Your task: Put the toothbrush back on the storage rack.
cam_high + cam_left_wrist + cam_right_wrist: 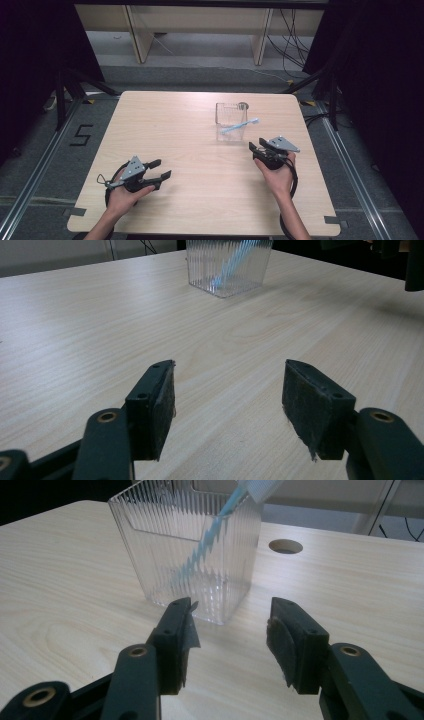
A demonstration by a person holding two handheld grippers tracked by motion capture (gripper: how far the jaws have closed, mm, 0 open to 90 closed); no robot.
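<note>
Blue toothbrush (240,125) leaning aslant inside clear ribbed cup (230,121), head end poking out over the rim toward the right side. Cup upright on the far right-centre of the tabletop (190,145), just in front of a small round hole (243,106) in the board.

Right gripper (256,145) close by, just nearer than the cup and to its right, fingers (176,630) spread with nothing between them, aimed at the cup's near corner as seen in the right gripper view. Cup and brush both untouched. Left gripper (161,169) well apart at the near left, low over bare wood, fingers (155,400) likewise spread and empty.

Judged step: backing the right gripper off after seating the brush, or lining up for a fresh hold on it. Either way, best done slowly and straight back, keeping both fingers wide and clear of the cup wall, since a light plastic cup would likely slide or tip at a nudge. For a regrasp, better to come over the rim at the protruding head end than through the ribbed side. Left gripper well placed to steady the cup if needed.
</note>
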